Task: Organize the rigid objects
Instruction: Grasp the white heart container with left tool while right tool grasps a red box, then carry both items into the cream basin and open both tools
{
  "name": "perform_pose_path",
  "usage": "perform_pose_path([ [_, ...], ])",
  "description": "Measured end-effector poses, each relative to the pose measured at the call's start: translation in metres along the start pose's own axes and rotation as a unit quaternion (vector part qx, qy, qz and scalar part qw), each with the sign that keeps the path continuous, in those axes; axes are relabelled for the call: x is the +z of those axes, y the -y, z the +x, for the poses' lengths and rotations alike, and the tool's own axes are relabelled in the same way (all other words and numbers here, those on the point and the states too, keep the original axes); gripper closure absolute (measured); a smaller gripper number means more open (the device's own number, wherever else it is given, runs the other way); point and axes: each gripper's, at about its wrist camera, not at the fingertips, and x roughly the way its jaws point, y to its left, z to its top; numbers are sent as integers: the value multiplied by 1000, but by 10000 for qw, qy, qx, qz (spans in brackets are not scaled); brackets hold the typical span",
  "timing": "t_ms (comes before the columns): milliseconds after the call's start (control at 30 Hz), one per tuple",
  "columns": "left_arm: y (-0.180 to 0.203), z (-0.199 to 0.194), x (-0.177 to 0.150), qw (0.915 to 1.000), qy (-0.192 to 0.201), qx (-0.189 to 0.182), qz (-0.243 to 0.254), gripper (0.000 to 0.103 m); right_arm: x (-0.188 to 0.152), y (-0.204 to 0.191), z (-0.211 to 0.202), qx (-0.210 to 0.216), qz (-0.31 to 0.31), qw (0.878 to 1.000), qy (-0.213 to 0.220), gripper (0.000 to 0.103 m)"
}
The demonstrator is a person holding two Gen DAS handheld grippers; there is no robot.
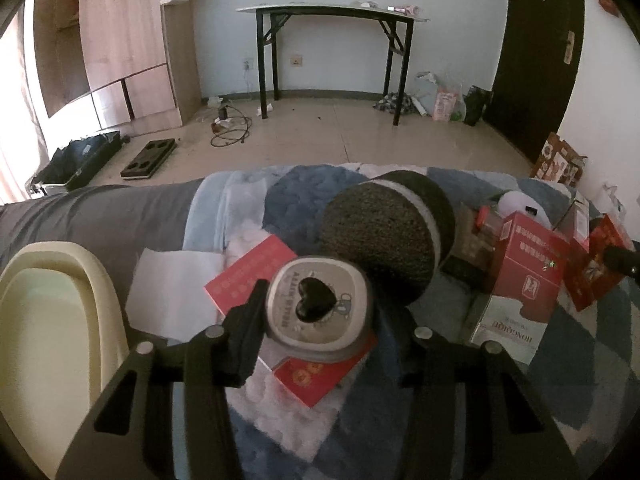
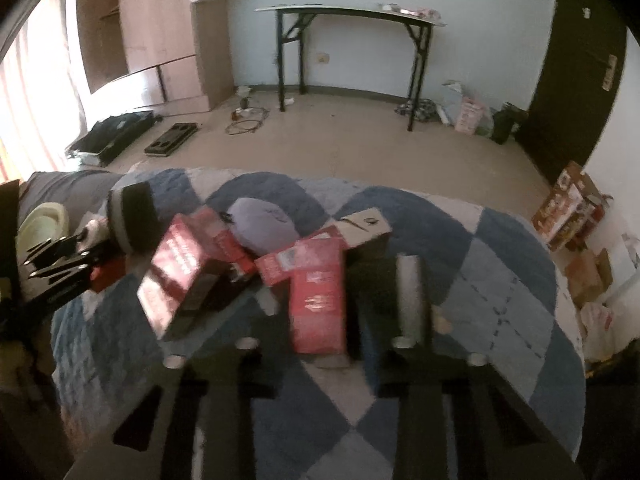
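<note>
Nearest the left wrist camera, the left gripper has its jaws pressed in on a rounded silver tin with a black heart on its lid; the lid faces up and toward the lens, and the tin sits above a flat red packet lying on the blue-and-white quilt. A cream plastic basin lies just left of that gripper, with a white sheet of paper between them. This looks like the pick-up step: the tin is gripped, and the next move probably calls for lifting it clear of the packet and carrying it left to the basin, if that is the collecting bin, keeping it level so the lid stays up. In the right wrist view the right gripper is pinching an upright red carton, whose long axis runs away from the camera, its near end between the jaws; the picture is blurred, so exact contact is hard to judge. Further on, a second red carton lies tilted, its long axis running diagonally to the far right, beside a dark round foam block and a pale lilac pouch. Beyond the bed stands a black folding table against the far wall.
</note>
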Motion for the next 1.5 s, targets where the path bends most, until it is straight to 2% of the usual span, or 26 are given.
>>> perform_pose_path([
  [100,2,2,0,10000,34,28,54,52,-2,-4,6,-15,-167,9999,-20,79],
  [333,-2,1,1,9998,30,-69,-171,52,-5,-7,12,81,-330,9994,52,78],
  [600,-11,-27,9,9990,366,-75,-243,53,-5,9,-31,173,-45,9983,548,81],
  [767,-37,-64,15,9966,712,191,-357,53,-9,12,-72,665,92,9911,1152,81],
  [833,-68,-83,16,9933,750,494,-727,53,-8,-2,-86,1080,-3,9845,1379,81],
  [900,-102,-97,10,9864,713,940,-1143,53,-4,-32,-90,1516,-225,9767,1500,81],
  [967,-131,-111,1,9782,733,1449,-1298,53,-2,-64,-87,1926,-486,9691,1466,81],
  [1033,-173,-120,-16,9693,659,1580,-1764,53,0,-109,-76,2445,-786,9571,1340,81],
  [1100,-210,-122,-36,9547,471,1914,-2228,53,2,-153,-65,2938,-995,9430,1209,81],
  [1167,-240,-123,-57,9347,162,2314,-2694,53,6,-185,-56,3386,-1121,9282,1057,81],
  [1233,-259,-124,-70,9241,49,2398,-2974,53,12,-226,-46,3695,-1397,9150,826,81],
  [1333,-277,-117,-86,9126,-122,2471,-3255,53,19,-288,-30,3801,-1941,9031,475,81],
  [1433,-291,-104,-101,9098,-260,2304,-3442,52,16,-335,-11,3638,-2403,8995,271,81],
  [1500,-292,-99,-100,9096,-257,2348,-3418,52,12,-356,-3,3516,-2614,8986,246,81],
])
